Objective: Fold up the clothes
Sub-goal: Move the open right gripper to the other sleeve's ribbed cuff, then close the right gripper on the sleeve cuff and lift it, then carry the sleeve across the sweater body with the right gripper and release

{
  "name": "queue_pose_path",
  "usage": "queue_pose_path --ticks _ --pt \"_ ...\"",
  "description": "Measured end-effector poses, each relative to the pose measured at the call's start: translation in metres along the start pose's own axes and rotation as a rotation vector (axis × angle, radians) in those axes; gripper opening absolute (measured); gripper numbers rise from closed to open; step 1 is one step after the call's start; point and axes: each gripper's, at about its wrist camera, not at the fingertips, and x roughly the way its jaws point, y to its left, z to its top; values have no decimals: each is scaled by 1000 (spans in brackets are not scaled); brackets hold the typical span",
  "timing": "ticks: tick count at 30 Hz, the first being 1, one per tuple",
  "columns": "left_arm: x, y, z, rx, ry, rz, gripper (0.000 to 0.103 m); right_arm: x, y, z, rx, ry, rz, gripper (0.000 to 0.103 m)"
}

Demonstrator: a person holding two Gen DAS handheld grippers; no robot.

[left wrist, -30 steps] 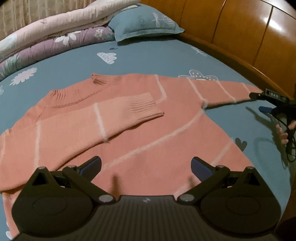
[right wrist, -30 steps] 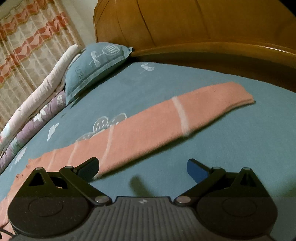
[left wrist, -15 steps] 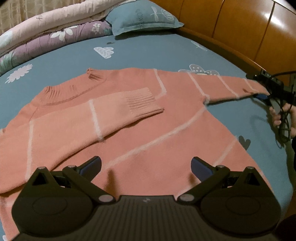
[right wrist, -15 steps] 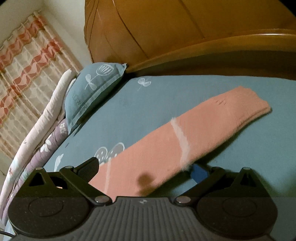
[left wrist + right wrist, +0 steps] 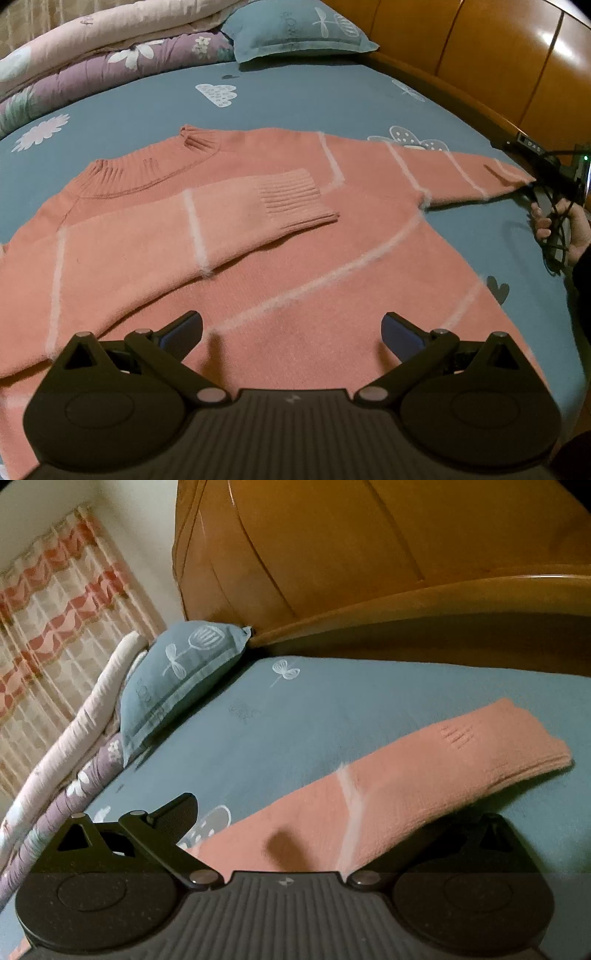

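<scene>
Tongs on the left (image 5: 291, 328) hang with both dark-blue tips spread wide and nothing between them, just above the lower body of the salmon sweater (image 5: 295, 258). Ahead of those tips the sweater lies flat on the teal bedsheet (image 5: 295, 99); one sleeve is folded across the chest, its ribbed cuff (image 5: 295, 195) straight ahead of the tips, and the collar sits ahead to the left. The other sleeve (image 5: 461, 173) stretches out ahead to the right, as far as the right tongs (image 5: 532, 184), which a hand (image 5: 565, 229) holds amid trailing cables.

In the right wrist view, that sleeve (image 5: 388, 801) drapes across the right tongs (image 5: 295, 834): the left tip stands clear beside the cloth, while the right tip is hidden beneath it, so the fingers appear apart with the sleeve lying over the gap rather than pinched, though a hold cannot be ruled out. The cuff end (image 5: 524, 749) reaches ahead to the right. Farther ahead to the left lie a teal pillow (image 5: 177, 679), rolled quilts (image 5: 74, 746) and a curtain (image 5: 55, 627); a wooden headboard (image 5: 369, 554) stands behind.
</scene>
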Motion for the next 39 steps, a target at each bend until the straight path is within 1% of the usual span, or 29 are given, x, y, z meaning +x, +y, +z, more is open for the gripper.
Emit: queue_pose_path --ticks 3,6,15,22,28,31,34,39 --pt "-3 3 -1 -10 -12 3 102 -4 1 1 17 -9 -1 103" --pt "-7 6 -1 -28 -28 5 102 -13 8 3 18 -27 34 103" --pt "-29 7 -8 -47 -74 13 102 -29 51 15 -47 -28 107 103" --pt "-57 1 -20 -22 -93 7 102 -45 81 14 -64 -16 163 103" --pt "-79 -6 -38 -11 -109 10 102 -61 109 14 -77 -17 225 103" --pt "-88 -8 -46 9 -102 26 102 -63 124 12 -89 -3 241 103" --pt "-93 -9 -53 46 -74 38 102 -60 139 7 -108 24 242 103" --pt "-103 -9 -66 119 -39 21 102 -55 166 -3 -146 58 244 103"
